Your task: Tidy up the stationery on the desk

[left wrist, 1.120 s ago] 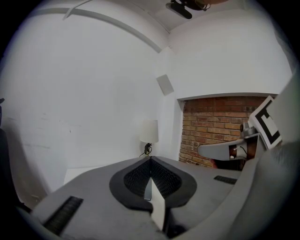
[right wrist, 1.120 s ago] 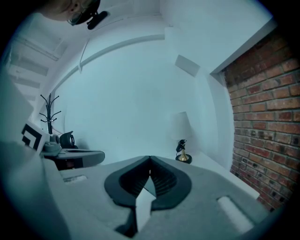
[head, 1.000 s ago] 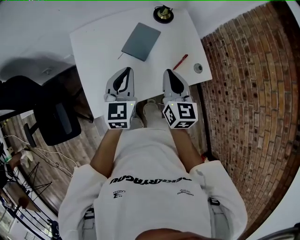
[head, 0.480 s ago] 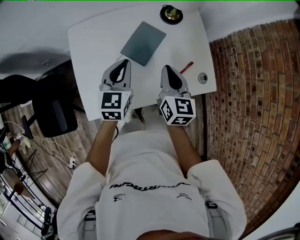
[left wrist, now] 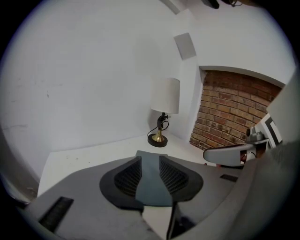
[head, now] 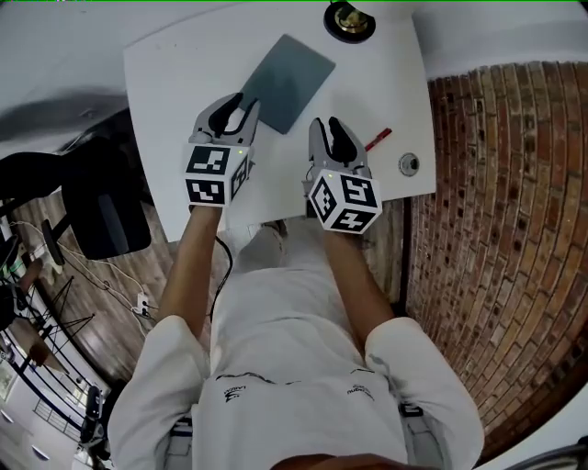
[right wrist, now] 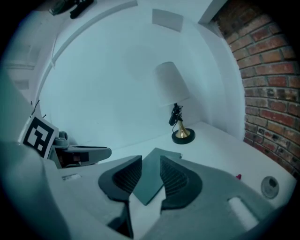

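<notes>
A grey notebook point(head: 287, 81) lies flat and askew on the white desk point(head: 179, 73). To its right, near the desk's edge, a red pen point(head: 378, 139) lies beside a small round silvery object point(head: 409, 164). My left gripper point(head: 236, 107) is open, its tips at the notebook's near left corner. In the left gripper view the notebook point(left wrist: 150, 180) shows in the gap of that gripper point(left wrist: 150, 174). My right gripper point(head: 332, 129) is open just right of the notebook's near corner. The right gripper view shows the notebook point(right wrist: 151, 180) lying ahead of its jaws and the pen's tip point(right wrist: 238, 177).
A table lamp with a brass base point(head: 349, 19) stands at the desk's far edge, with its white shade point(left wrist: 165, 95) above. A brick wall point(head: 501, 229) runs along the right. A black office chair point(head: 96, 216) stands left of the desk.
Both grippers have moved forward over the desk towards the notebook. The left one now reaches its near corner. Both stay open.
</notes>
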Available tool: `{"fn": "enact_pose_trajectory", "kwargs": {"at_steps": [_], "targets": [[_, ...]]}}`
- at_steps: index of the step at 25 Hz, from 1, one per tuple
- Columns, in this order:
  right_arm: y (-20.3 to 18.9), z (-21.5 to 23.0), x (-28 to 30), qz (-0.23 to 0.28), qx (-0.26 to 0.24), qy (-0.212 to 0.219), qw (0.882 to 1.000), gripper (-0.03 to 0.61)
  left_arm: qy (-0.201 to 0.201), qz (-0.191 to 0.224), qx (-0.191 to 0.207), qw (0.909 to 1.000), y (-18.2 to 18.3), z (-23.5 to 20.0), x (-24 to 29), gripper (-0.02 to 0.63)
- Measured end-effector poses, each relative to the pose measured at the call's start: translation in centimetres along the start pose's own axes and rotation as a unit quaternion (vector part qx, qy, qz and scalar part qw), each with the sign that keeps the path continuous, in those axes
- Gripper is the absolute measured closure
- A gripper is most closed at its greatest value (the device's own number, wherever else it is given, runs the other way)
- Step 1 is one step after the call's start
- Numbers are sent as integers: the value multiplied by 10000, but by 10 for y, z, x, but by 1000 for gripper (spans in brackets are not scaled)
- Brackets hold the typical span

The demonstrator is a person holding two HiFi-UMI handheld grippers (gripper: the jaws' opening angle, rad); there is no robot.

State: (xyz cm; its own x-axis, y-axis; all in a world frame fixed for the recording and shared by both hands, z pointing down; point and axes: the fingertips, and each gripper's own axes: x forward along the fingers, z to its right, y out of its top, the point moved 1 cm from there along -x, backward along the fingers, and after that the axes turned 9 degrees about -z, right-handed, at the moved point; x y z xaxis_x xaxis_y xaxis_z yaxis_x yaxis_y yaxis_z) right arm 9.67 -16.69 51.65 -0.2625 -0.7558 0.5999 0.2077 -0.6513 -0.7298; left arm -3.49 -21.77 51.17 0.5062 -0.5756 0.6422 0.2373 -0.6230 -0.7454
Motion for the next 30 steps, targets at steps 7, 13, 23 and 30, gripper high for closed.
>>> {"fn": "enact_pose_trajectory", "kwargs": {"at_steps": [7,13,23,30], "targets": [[-22,20,55,-537,346,-158,9978,440,-158,-523,-50,9985,-12,-27,63,466],[-39,34,88,-844,532,-359,9944,430,-229,-924,-222,9952,-30,-47,108,453],[-56,38,131,-1199,663,-518,9892,400,-365,-1397,-220,9893,-43,-63,155,451],[-63,46,144,-1307,611,-558,9880,402,-519,-1620,-149,9853,-48,-64,164,445]]}}
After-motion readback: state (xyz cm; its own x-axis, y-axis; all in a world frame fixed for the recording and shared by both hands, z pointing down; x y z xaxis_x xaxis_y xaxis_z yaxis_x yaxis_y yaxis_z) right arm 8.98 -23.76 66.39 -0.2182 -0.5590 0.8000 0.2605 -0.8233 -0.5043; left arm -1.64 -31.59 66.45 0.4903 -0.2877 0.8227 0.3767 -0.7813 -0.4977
